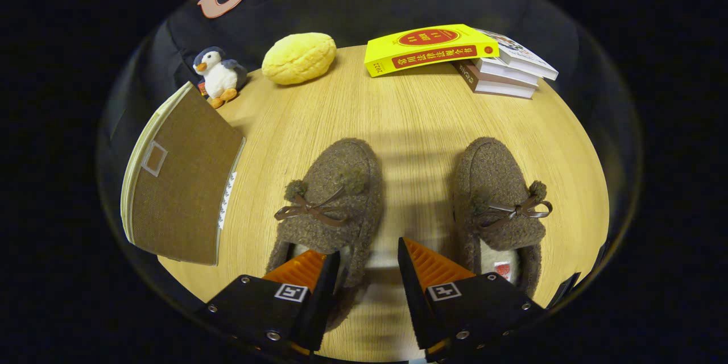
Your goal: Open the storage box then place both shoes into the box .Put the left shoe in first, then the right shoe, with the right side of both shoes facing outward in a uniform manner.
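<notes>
Gripper (368, 264) hangs over the wooden table (409, 108), fingers apart, nothing held. Left shoe (333, 205) lies just ahead of the left finger, right shoe (500, 205) ahead of the right. Storage box (182, 182), closed, stands left of the shoes. Beyond: toy penguin (219, 75), yellow bun (300, 58), stacked books (460, 60)

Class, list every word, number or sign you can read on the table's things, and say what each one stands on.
"2022": on the spine of the yellow book; its other characters are too warped to read surely.
Red tag inside a shoe: too small to read.
Book stack: print too small to read.
Open gripper, above the shoes' heels: square code marks, no words.
</notes>
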`<state>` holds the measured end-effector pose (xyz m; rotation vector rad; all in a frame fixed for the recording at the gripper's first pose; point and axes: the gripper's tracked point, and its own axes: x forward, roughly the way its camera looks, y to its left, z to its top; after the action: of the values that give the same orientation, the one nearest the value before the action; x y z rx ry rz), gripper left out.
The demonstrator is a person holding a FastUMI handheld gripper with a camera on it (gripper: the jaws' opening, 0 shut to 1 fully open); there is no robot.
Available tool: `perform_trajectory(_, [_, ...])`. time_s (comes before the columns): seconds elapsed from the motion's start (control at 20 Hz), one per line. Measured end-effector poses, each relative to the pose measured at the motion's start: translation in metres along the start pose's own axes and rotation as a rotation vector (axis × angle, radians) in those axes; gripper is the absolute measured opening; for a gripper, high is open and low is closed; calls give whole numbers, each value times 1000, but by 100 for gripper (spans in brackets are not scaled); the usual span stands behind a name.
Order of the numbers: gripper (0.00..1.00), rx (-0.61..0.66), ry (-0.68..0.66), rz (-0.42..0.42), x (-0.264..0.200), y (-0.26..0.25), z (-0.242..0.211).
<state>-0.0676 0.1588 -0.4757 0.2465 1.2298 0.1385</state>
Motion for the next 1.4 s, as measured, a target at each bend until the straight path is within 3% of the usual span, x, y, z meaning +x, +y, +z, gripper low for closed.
perform_trajectory(0.2, [32, 49, 60, 56, 4, 16, -4])
perform_trajectory(0.25, [21, 56, 56, 41, 4, 12, -3])
perform_trajectory(0.4, [5, 114, 80, 65, 0, 17, -3])
perform_trajectory(0.9, [2, 91, 5, 119, -69, 63, 56])
perform_trajectory(1.2, [2, 38, -84, 197, -135, 135, 114])
perform_trajectory(1.4, [2, 23, -95, 267, -154, 195, 135])
